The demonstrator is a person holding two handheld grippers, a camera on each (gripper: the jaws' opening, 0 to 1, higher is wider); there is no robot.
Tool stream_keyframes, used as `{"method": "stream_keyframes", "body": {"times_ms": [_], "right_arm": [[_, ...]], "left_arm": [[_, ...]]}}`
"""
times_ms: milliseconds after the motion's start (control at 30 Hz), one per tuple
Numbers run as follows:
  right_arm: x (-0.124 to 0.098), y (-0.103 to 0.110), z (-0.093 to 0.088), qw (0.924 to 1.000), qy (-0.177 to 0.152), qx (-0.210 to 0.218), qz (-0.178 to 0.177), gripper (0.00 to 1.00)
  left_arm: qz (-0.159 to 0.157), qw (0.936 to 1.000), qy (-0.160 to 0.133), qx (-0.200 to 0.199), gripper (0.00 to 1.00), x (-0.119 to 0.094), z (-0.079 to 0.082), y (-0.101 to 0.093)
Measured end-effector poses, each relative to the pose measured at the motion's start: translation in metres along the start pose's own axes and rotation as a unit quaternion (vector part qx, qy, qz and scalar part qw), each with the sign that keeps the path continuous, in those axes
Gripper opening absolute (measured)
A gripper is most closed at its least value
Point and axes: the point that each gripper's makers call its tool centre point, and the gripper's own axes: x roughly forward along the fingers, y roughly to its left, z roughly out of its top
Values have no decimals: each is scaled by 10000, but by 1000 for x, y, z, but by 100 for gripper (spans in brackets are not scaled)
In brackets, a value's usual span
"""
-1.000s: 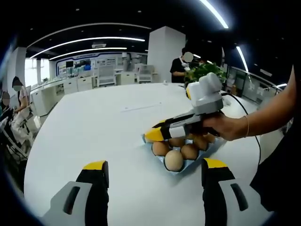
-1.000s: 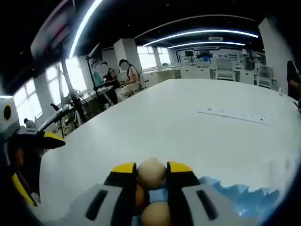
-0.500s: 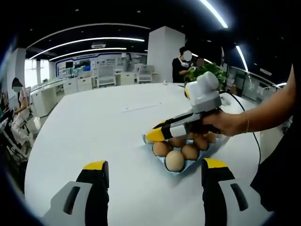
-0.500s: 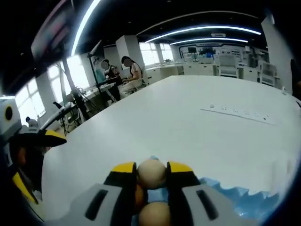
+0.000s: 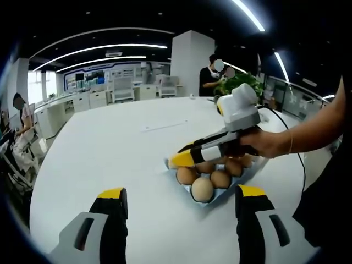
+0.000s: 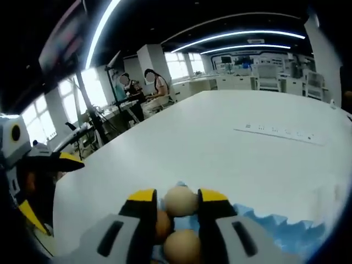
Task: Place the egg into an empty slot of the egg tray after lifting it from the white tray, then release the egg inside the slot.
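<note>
Widened since earlier, right gripper (image 6: pixel 174 197) jaws flank the egg (image 6: pixel 181 201) — seemingly released — over egg tray (image 6: pixel 275 230).

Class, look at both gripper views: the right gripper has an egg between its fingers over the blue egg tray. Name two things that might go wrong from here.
1. The egg sits between the right gripper fingers with other eggs packed close by; lowering off-centre may knock a neighbour.
2. The egg tray lies loose on the table, and the left gripper hovers open, apart from it; a nudge may slide the tray.
</note>
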Motion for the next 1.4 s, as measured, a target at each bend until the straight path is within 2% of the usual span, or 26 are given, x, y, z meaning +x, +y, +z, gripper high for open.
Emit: {"method": "stream_keyframes", "body": {"times_ms": [67, 133, 300, 333, 467, 533, 633, 667, 700, 767, 867, 967, 1033, 1067, 1267, 1400], "right_arm": [[-7, -7, 8, 9996, -227, -95, -137, 28], [-30, -33, 24, 9959, -633, -184, -620, 28], [-67, -84, 26, 9889, -763, -94, -1271, 28], [-80, -103, 27, 9839, -885, -60, -1550, 28], [-123, -157, 16, 9669, -886, 83, -2390, 28], [-141, -178, 12, 9575, -949, 142, -2720, 28], [-176, -213, 1, 9358, -1013, 258, -3368, 27], [-179, -217, -2, 9341, -987, 280, -3419, 27], [-186, -226, -10, 9294, -917, 453, -3547, 27], [-188, -233, -21, 9283, -870, 786, -3528, 27], [-190, -239, -27, 9273, -761, 638, -3610, 28], [-184, -241, -36, 9301, -614, 663, -3560, 28], [-179, -241, -45, 9332, -379, 594, -3524, 28], [-179, -243, -48, 9338, -283, 402, -3543, 28], [-179, -244, -47, 9385, -450, 376, -3402, 27], [-182, -241, -45, 9410, -542, 530, -3299, 26]], "left_arm": [[-2, 10000, -1, -3, 82, 0, 0, -1], [-1, 10000, -10, -8, 82, 1, 1, -2], [-23, 10000, -30, -1, 82, 2, 4, -5], [-21, 10000, -26, 21, 82, 3, 4, -5], [-30, 10000, -44, 16, 82, 3, 5, -7], [-36, 10000, -32, 20, 82, 4, 5, -8], [-38, 10000, -25, 5, 82, 5, 5, -9], [-37, 10000, -24, 0, 82, 6, 5, -9], [-31, 10000, -28, -14, 82, 6, 5, -10], [-30, 10000, -31, -8, 82, 7, 6, -10], [-20, 10000, -27, 7, 82, 8, 7, -12], [2, 10000, -24, 11, 82, 8, 8, -13], [40, 10000, -44, -25, 82, 8, 9, -14], [56, 10000, -49, -31, 82, 8, 9, -14], [191, 9998, -33, -48, 82, 7, 6, -14], [229, 9997, -52, -70, 82, 8, 7, -16]]}}
